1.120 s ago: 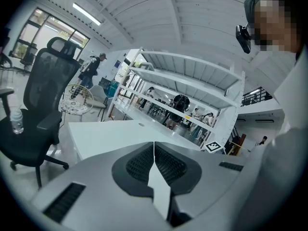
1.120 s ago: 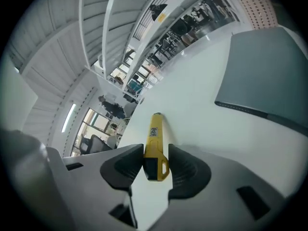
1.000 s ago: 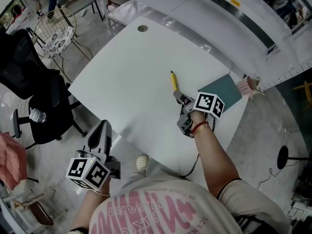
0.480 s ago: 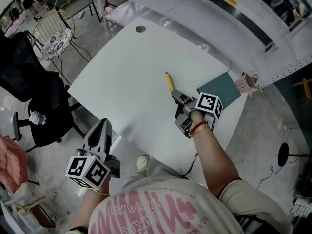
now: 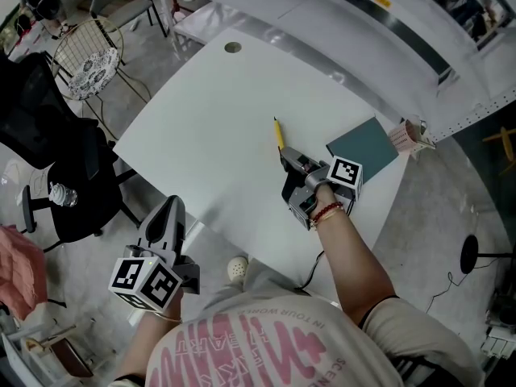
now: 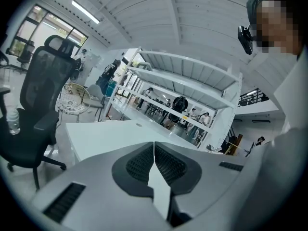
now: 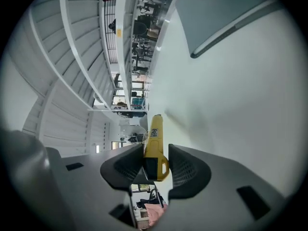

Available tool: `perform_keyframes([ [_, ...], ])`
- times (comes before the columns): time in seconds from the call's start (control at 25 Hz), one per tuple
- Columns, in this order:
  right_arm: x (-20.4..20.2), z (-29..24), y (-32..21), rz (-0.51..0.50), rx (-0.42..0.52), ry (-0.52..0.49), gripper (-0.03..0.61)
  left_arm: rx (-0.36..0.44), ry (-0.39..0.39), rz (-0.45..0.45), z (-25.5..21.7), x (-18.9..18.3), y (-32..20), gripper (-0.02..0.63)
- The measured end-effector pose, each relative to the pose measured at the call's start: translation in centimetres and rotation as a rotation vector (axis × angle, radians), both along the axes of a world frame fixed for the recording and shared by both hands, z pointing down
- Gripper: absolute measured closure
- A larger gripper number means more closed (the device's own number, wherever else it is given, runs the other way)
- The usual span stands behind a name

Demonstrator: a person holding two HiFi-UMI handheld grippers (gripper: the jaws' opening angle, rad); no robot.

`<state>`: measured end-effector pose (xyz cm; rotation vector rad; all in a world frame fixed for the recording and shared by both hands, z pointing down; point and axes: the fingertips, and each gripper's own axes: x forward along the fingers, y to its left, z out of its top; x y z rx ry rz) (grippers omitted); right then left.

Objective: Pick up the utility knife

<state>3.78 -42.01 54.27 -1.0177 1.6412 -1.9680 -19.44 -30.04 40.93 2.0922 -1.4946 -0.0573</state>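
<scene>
Pinching yellow utility knife [image 5: 279, 134] in right gripper [image 5: 289, 158] at white table [image 5: 210, 127].

Far left: black office chair [image 5: 56, 168] on the floor. Next, left gripper [image 5: 170, 206], pressed together on nothing, off the table's near-left edge. Right of centre: right gripper clamped on the knife's handle end, blade end poking out toward the far side; resting on or just clear of the tabletop, cannot tell which. Far right: teal mat [image 5: 367, 145] flat at the table's right edge, just beside that gripper.
</scene>
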Motion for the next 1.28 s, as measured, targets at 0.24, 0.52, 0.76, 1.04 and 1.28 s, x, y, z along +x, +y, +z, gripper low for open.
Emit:
perform_keyframes([
  [0.24, -1.2, -1.7, 0.6, -0.017, 0.038, -0.066, 0.402, 0.006, 0.005, 0.001, -0.1, 0.0, 0.1, 0.589],
  [0.52, -2.4, -5.3, 1.4, -0.019, 0.104, -0.164, 0.402, 0.029, 0.008, 0.028, -1.1, 1.0, -0.2, 0.589],
  [0.76, -3.5, -9.5, 2.5, -0.056, 0.189, -0.212, 0.402, 0.063, 0.013, 0.064, -2.4, 2.3, -0.9, 0.589],
  [1.04, -3.7, -14.2, 4.2, -0.077, 0.284, -0.262, 0.402, 0.114, 0.021, 0.104, -4.6, 4.1, -1.6, 0.589],
  [1.28, -3.6, -18.2, 5.9, -0.084, 0.367, -0.286, 0.402, 0.168, 0.017, 0.136, -7.0, 5.3, -1.7, 0.589],
])
